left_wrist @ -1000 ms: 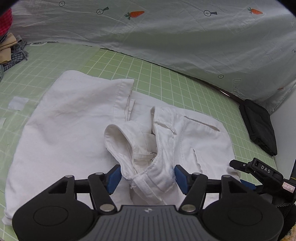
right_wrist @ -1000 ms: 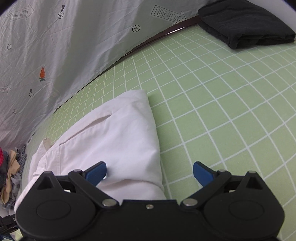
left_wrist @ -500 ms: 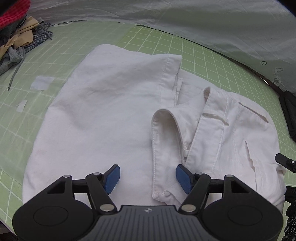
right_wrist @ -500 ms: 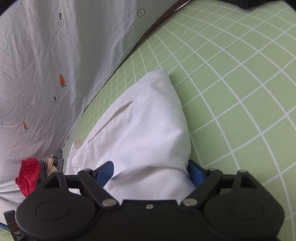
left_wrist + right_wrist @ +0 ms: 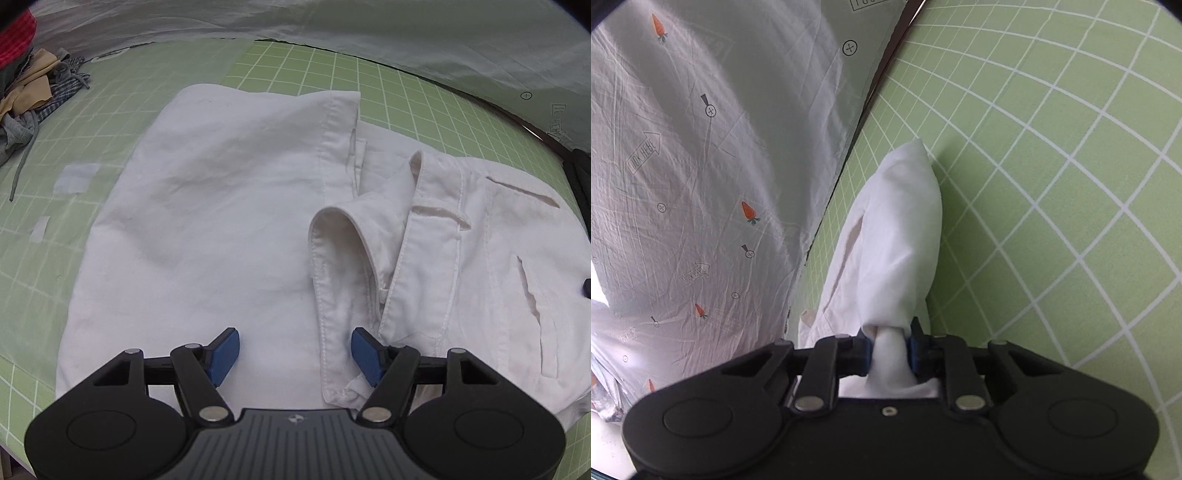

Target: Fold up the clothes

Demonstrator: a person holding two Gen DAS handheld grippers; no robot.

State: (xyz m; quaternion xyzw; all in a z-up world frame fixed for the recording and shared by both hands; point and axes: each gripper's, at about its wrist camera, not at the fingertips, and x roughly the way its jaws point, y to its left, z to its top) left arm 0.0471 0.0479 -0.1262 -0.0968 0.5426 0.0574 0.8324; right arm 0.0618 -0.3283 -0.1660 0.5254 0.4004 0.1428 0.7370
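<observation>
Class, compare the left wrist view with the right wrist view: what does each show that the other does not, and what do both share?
Left wrist only: the open left gripper above the waistband, a clothes pile and tape patches. Right wrist only: the right gripper shut on a bunched edge, and carrot prints. Both: the white trousers, green grid mat and grey sheet.

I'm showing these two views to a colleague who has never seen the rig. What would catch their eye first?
Probably the white trousers spread over the green grid mat, waistband gaping just ahead of the open left gripper. Next, the right gripper shut on a bunched fold of that white cloth, lifted off the mat. Behind runs a grey carrot-print sheet, with a heap of mixed clothes at far left.
</observation>
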